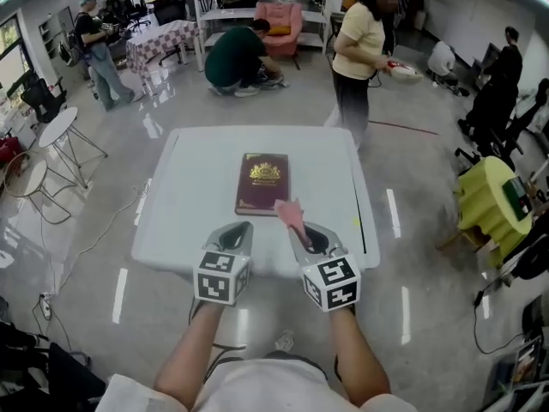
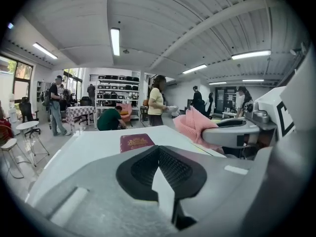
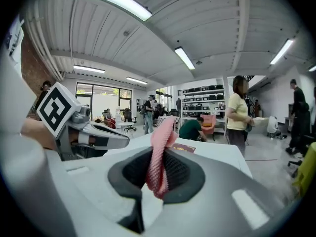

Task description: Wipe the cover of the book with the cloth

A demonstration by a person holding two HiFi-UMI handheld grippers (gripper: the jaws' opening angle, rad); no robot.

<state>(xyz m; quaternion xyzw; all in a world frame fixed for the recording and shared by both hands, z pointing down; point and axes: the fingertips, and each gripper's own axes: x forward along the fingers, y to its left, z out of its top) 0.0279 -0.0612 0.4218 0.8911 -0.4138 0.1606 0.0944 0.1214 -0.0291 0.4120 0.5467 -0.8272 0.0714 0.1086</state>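
A dark red book (image 1: 262, 184) with a gold crest lies flat in the middle of the white table (image 1: 189, 204); it also shows in the left gripper view as the book (image 2: 136, 141). My right gripper (image 1: 300, 228) is shut on a pink cloth (image 1: 290, 213), held just above the table near the book's near right corner. In the right gripper view the cloth (image 3: 159, 154) sticks up from between the shut jaws. My left gripper (image 1: 240, 230) hovers near the table's front edge, shut with nothing in it. From the left gripper view the cloth (image 2: 193, 125) hangs off to the right.
Several people stand or crouch beyond the table: one in a yellow top (image 1: 358, 45), one in green kneeling (image 1: 236, 58). Round side tables and stools (image 1: 51, 148) stand at the left, a yellow-green chair (image 1: 489, 200) at the right. Shelves line the back wall.
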